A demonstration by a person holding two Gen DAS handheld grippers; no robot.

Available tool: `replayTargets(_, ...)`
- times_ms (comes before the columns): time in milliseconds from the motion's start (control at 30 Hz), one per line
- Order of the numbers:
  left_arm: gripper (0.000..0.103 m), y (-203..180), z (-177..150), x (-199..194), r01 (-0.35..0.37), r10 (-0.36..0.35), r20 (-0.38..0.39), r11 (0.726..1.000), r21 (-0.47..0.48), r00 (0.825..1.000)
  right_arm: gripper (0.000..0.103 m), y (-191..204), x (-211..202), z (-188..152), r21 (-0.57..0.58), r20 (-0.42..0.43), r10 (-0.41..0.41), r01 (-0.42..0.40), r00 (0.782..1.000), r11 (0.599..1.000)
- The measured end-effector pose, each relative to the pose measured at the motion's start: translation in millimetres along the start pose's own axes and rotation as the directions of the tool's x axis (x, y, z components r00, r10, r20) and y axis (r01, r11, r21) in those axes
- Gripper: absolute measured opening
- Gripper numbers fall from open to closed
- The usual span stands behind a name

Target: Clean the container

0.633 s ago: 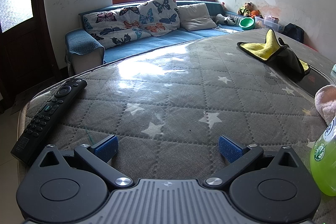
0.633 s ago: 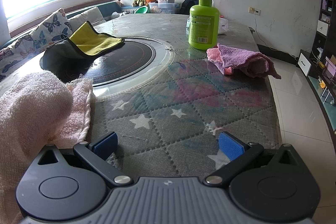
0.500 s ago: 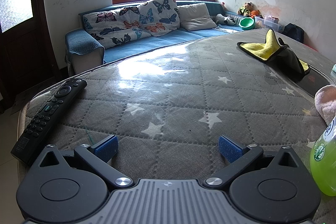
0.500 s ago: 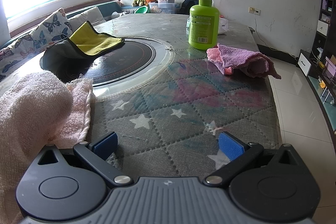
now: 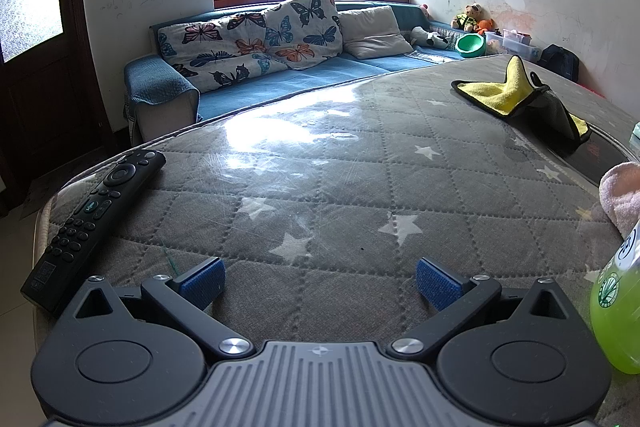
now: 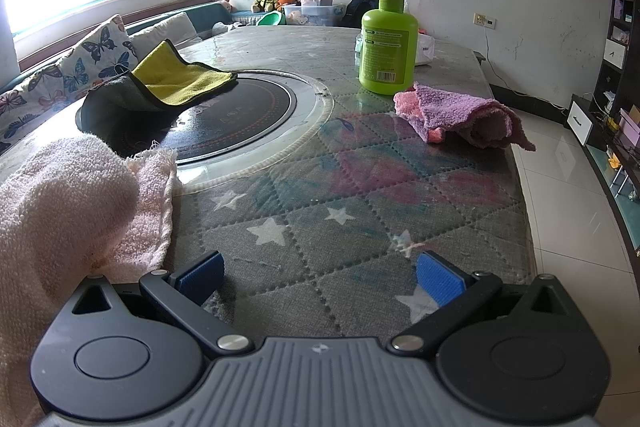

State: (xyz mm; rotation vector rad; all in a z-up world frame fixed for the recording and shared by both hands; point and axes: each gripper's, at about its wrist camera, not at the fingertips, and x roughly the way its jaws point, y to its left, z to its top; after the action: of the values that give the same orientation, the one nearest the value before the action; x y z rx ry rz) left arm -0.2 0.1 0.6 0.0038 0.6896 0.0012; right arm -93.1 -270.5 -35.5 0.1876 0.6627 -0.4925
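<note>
Bottle: my best guess at the container is the green bottle (image 6: 388,45), upright on the table (image 6: 360,195) with its cap on, long axis vertical, smooth round plastic with a label.
Direction: it stands far ahead of my right gripper (image 6: 320,277) and a little right of centre, well apart from it.
Second bottle: another green bottle (image 5: 618,311) sits at the right edge of the left view, just beside my left gripper (image 5: 320,277); I cannot tell which of the two is meant.
Nearer hand: the left for that one, the right for the far one.
Jaws: both pairs spread wide, nothing between them.
Cloths: purple towel (image 6: 464,117) touching the far bottle's base; pink terry towel (image 6: 76,199) by my right gripper; yellow cloth (image 6: 180,77) over the black hob (image 6: 248,115).
Table: quilted grey star cover under glossy film.
Remote: remote (image 5: 96,219) on the left edge.
</note>
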Motion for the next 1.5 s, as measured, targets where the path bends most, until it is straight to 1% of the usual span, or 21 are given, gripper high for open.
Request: replayTargets(1500,0.103,2.8,-0.6,-0.3,-0.001,0.001,-0.001,1.000,0.001,1.000,0.103,0.7,-1.1,-0.5,-0.003,0.000,-0.003,0.003,1.000,1.000)
